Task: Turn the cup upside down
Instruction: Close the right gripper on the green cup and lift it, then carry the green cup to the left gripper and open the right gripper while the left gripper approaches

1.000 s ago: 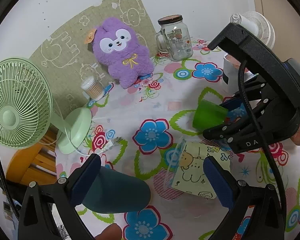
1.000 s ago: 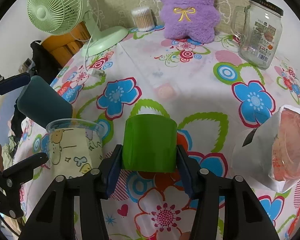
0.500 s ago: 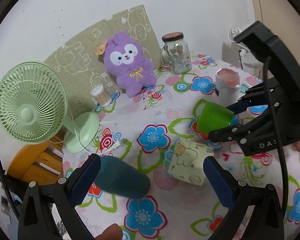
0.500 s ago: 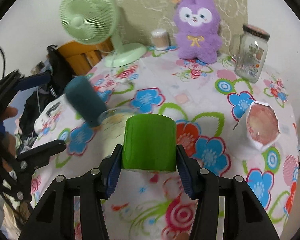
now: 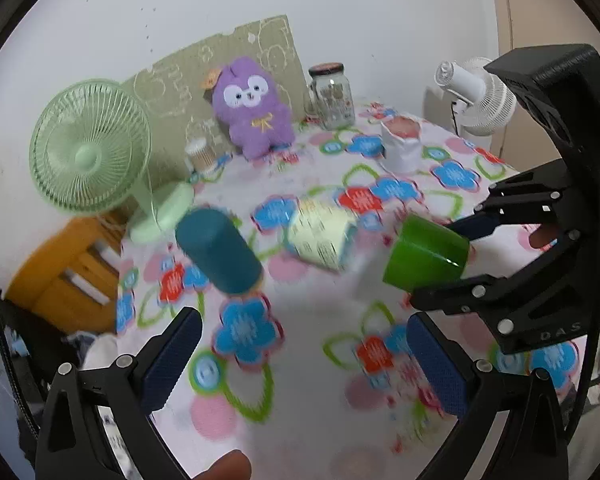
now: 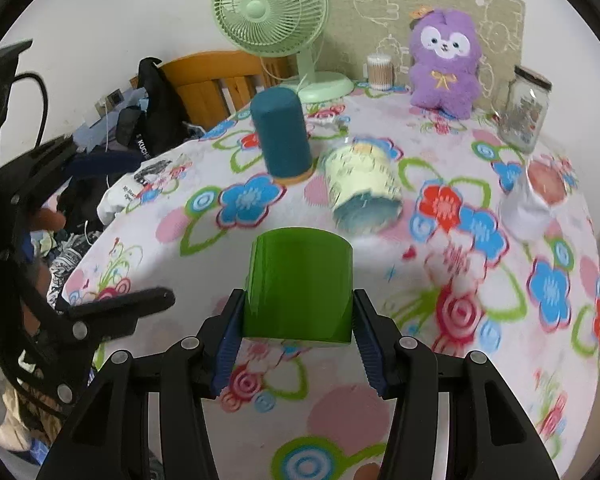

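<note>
My right gripper [image 6: 298,320] is shut on a green cup [image 6: 298,284] and holds it in the air above the flowered tablecloth [image 6: 420,360]. The cup also shows at the right of the left wrist view [image 5: 426,258], tilted on its side between the right gripper's fingers [image 5: 472,226]. My left gripper [image 5: 300,356] is open and empty, above the table's near side. It shows at the left edge of the right wrist view [image 6: 116,232].
A dark teal cup [image 6: 282,138] stands upside down on the table. A pale yellow cartoon cup [image 6: 362,184] lies beside it. Behind are a green fan [image 6: 270,4], a purple plush [image 6: 444,60], a glass jar [image 6: 526,108] and a white paper cup [image 6: 534,200].
Both grippers have pulled back and risen from the table. The right gripper has lifted the green cup well clear of the cloth. The left gripper stays open.
</note>
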Available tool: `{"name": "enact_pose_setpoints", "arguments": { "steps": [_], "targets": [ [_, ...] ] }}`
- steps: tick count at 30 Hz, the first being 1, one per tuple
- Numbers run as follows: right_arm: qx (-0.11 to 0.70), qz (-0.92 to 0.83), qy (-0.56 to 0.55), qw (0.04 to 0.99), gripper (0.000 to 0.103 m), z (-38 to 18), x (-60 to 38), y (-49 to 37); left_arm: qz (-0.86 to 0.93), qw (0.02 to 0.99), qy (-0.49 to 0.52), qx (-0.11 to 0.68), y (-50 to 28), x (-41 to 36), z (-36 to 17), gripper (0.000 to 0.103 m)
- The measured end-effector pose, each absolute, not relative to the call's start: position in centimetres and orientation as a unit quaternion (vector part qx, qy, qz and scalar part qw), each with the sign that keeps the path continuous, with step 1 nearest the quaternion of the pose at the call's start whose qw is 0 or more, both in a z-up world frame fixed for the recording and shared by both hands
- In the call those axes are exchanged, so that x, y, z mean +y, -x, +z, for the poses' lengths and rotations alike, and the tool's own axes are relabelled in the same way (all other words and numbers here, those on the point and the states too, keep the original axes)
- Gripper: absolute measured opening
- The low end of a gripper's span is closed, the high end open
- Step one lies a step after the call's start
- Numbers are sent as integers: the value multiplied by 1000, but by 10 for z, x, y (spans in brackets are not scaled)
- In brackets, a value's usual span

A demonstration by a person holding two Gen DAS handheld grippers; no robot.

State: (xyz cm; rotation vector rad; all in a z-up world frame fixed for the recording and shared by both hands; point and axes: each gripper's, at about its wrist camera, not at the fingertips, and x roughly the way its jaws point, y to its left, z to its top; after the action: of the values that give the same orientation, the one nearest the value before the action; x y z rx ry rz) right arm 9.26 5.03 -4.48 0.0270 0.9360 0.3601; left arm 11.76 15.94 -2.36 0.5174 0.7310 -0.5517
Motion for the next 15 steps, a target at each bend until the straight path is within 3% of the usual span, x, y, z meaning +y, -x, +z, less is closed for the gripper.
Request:
{"name": "enact_pose_setpoints", "arguments": {
  "steps": [15],
  "targets": [
    [464, 76, -86, 878, 55, -88, 52, -49, -261, 843, -207, 423, -79, 178, -80, 103]
  ]
}}
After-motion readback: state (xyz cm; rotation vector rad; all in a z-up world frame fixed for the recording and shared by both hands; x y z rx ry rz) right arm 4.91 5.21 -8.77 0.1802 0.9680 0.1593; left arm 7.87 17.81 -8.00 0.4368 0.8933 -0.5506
